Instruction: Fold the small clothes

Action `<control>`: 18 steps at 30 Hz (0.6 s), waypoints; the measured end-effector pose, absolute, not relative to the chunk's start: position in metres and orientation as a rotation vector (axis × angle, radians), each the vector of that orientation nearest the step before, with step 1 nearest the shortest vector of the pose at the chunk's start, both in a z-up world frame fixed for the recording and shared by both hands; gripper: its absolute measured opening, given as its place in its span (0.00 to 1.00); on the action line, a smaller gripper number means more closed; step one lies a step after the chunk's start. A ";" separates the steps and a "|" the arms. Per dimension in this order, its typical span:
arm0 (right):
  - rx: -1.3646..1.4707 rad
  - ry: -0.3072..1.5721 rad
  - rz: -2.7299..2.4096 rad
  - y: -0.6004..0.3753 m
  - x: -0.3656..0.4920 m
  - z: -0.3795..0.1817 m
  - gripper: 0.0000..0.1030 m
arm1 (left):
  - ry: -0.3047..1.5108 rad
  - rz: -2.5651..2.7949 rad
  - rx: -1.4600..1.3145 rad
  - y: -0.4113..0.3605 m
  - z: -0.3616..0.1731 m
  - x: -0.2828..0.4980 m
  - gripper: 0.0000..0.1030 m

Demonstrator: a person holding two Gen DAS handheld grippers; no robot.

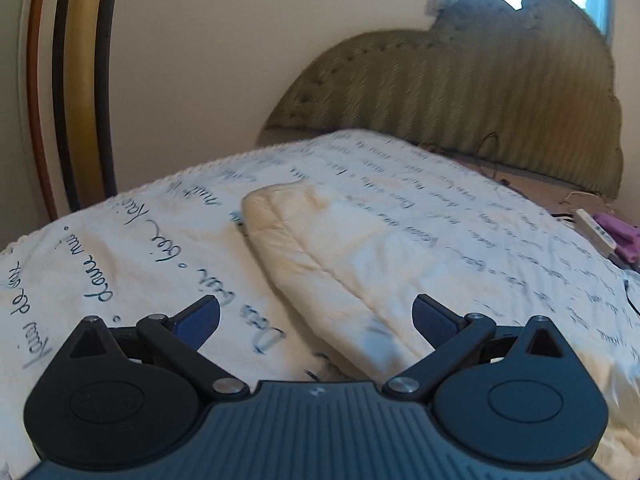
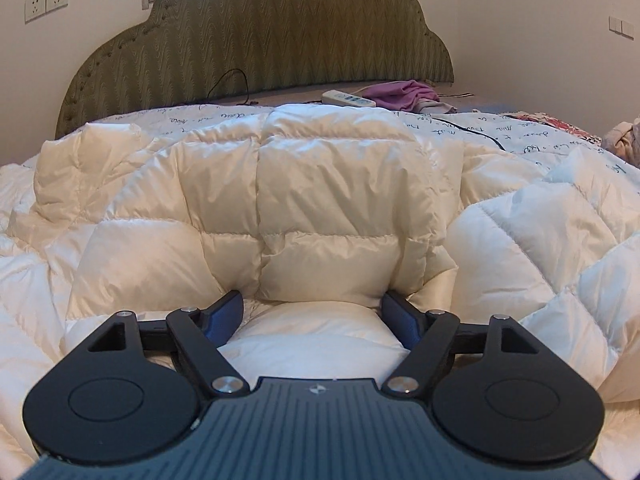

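Observation:
A cream quilted puffer garment [image 2: 320, 200] lies spread on the bed. In the left wrist view one long part of it, perhaps a sleeve [image 1: 320, 248], stretches away across the sheet. My left gripper [image 1: 316, 312] is open, its blue pads on either side of the near end of that part, holding nothing. My right gripper [image 2: 314, 312] is open and low over the garment, its jaws on either side of a puffy fold without closing on it.
The bed has a white sheet with blue handwriting [image 1: 120, 260] and a green padded headboard [image 2: 260, 40]. A white power strip [image 2: 348, 99], a purple cloth [image 2: 400, 94] and a black cable [image 2: 468, 128] lie near the headboard. More clothes [image 2: 624, 140] sit at far right.

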State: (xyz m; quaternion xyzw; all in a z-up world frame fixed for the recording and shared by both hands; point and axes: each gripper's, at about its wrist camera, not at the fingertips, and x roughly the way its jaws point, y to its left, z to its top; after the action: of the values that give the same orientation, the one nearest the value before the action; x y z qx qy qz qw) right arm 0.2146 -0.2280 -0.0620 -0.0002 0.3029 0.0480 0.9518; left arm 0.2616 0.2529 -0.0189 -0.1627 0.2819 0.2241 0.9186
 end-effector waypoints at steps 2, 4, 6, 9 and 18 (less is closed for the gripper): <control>0.021 0.606 0.110 -0.231 0.214 -0.063 0.79 | 0.653 0.415 -0.469 0.285 -0.022 0.273 1.00; 0.040 0.599 0.121 -0.235 0.213 -0.064 0.80 | 0.714 0.343 -0.684 0.321 -0.034 0.284 1.00; 0.046 0.595 0.125 -0.236 0.212 -0.064 0.81 | 0.699 0.322 -0.842 0.346 -0.042 0.288 1.00; 0.047 0.592 0.126 -0.236 0.212 -0.065 0.82 | 0.671 0.280 -0.957 0.364 -0.044 0.296 1.00; 0.050 0.587 0.129 -0.237 0.212 -0.066 0.83 | 0.543 0.238 -1.152 0.374 -0.055 0.314 0.57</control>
State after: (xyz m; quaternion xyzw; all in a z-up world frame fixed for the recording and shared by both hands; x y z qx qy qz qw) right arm 0.2117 -0.2375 -0.0660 0.0247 0.2889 0.0633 0.9550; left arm 0.3139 0.3738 -0.0551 -0.5366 0.2530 0.1109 0.7973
